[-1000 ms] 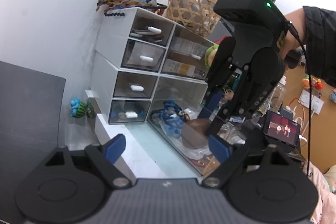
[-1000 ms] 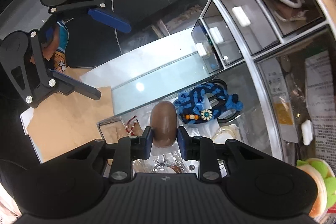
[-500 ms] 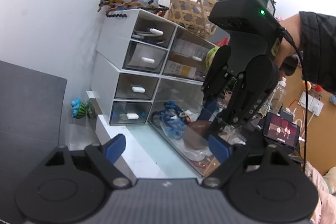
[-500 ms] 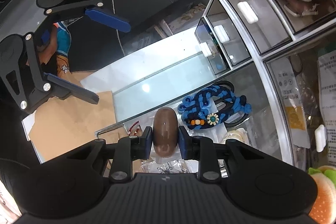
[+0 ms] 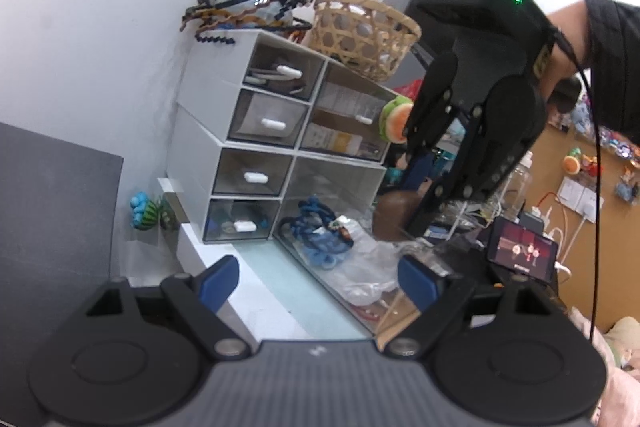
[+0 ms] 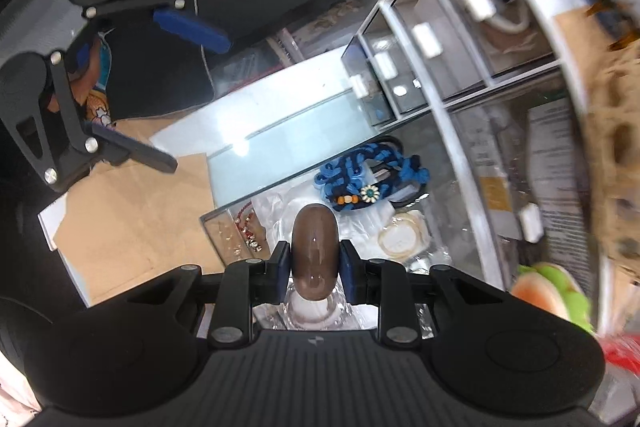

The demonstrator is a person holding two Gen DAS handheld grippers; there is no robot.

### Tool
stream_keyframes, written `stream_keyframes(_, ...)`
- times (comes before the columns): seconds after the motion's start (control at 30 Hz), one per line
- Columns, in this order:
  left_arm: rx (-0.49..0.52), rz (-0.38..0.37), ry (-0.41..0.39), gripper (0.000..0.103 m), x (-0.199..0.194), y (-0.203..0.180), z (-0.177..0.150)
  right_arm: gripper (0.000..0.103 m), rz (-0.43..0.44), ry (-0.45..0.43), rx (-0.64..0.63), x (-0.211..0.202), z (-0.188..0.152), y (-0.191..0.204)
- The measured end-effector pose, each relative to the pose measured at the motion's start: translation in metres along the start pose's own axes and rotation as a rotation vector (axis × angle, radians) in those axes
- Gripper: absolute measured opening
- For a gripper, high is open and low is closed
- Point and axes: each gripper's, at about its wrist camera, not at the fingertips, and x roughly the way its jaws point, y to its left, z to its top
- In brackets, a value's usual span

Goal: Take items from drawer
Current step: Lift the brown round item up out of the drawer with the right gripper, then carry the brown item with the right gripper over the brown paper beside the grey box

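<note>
The clear bottom drawer (image 5: pixel 320 279) of the white drawer cabinet (image 5: pixel 200 131) is pulled out. It holds blue braided cords (image 6: pixel 368 175), plastic bags and small trinkets. My right gripper (image 6: pixel 314 261) is shut on a smooth brown oval item (image 6: pixel 314 247) and holds it above the drawer; the item also shows in the left wrist view (image 5: pixel 394 219). My left gripper (image 5: pixel 320 279) is open and empty in front of the drawer; it also shows in the right wrist view (image 6: pixel 176 83).
A wicker basket (image 5: pixel 360 31) and a heap of hair bands (image 5: pixel 248 3) sit on the cabinet top. A brown paper sheet (image 6: pixel 132 219) lies in front of the drawer. A phone (image 5: pixel 522 255) stands at the right. A dark panel (image 5: pixel 52 195) is at the left.
My right gripper has lifted the brown item up out of the drawer. The left gripper has stayed open and shifted only slightly.
</note>
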Motion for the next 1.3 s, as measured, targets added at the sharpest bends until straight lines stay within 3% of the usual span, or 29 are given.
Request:
stream_keyframes(0.47, 0.061, -0.039, -0.022, 0.09, -0.02, -0.024, 0.001, 0.028, -0.107, 0.032, 0.041, -0.064, -0.017, 0.038)
stream_keyframes(0.8, 0.057, -0.033, -0.038, 0.09, -0.029, -0.026, 0.005, 0.028, -0.112, 0.036, 0.082, -0.078, -0.049, 0.068)
stream_keyframes(1.3, 0.085, -0.041, -0.03, 0.09, -0.034, -0.038, 0.002, 0.028, -0.052, 0.084, 0.117, -0.032, -0.08, 0.107)
